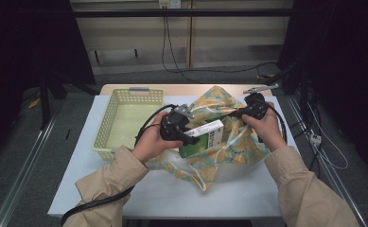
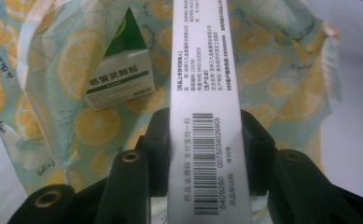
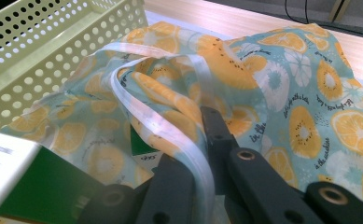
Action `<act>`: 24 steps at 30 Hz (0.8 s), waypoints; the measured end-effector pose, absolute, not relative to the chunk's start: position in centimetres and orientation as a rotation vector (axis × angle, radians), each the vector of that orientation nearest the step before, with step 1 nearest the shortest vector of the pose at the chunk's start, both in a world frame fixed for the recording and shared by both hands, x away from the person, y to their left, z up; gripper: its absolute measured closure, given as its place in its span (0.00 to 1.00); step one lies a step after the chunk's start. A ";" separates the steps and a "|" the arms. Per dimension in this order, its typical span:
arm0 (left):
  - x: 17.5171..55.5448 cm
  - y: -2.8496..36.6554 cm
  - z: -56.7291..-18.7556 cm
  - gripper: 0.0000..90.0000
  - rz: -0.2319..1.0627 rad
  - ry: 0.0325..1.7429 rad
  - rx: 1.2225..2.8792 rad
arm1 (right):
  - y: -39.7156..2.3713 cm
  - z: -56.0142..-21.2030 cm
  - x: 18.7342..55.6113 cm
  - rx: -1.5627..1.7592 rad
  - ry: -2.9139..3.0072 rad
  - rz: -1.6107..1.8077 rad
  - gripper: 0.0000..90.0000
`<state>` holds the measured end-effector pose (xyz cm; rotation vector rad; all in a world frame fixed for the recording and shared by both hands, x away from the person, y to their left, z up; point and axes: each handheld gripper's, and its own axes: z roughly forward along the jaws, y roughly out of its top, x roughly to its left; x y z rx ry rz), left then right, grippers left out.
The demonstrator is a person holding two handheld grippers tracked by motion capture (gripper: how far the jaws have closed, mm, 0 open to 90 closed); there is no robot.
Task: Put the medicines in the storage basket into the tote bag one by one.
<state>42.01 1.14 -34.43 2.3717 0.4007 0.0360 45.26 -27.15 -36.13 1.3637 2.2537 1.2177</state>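
Over on the left sits a pale yellow perforated basket [image 1: 125, 118], empty as far as I can see, on the white table [image 1: 229, 194]. Next to it the left gripper [image 1: 193, 138] has its jaws clamped partway in on a green and white medicine box [image 1: 203, 137], holding it at the mouth of the lemon-print bag [image 1: 229, 142]. A second box [image 2: 118, 77] of the same kind already lies inside. On the right, the right gripper [image 1: 236, 113] is pinched fully shut on the bag's white handle strap [image 3: 170, 130], lifting the opening. I'd judge the risk is the box corner catching the loose film, or the thin strap slipping free so the mouth sags shut.
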 end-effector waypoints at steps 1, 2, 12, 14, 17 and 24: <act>42.0 0.8 -34.7 0.70 0.025 0.407 2.370 | -27.2 -36.1 45.3 1.363 2.253 1.217 1.00; 42.1 0.5 -34.9 0.69 0.024 0.409 2.371 | -27.2 -36.1 45.3 1.363 2.252 1.218 1.00; 42.6 -1.9 -36.4 0.69 -0.002 0.415 2.381 | -27.4 -36.0 44.8 1.365 2.247 1.220 1.00; 42.7 -2.2 -36.6 0.70 0.001 0.419 2.380 | -27.4 -36.0 44.8 1.365 2.246 1.221 1.00; 42.8 -2.7 -36.9 0.69 -0.006 0.424 2.375 | -27.5 -36.1 44.7 1.366 2.245 1.223 1.00; 43.0 -3.6 -37.6 0.69 -0.008 0.441 2.372 | -27.6 -36.2 44.8 1.366 2.248 1.223 1.00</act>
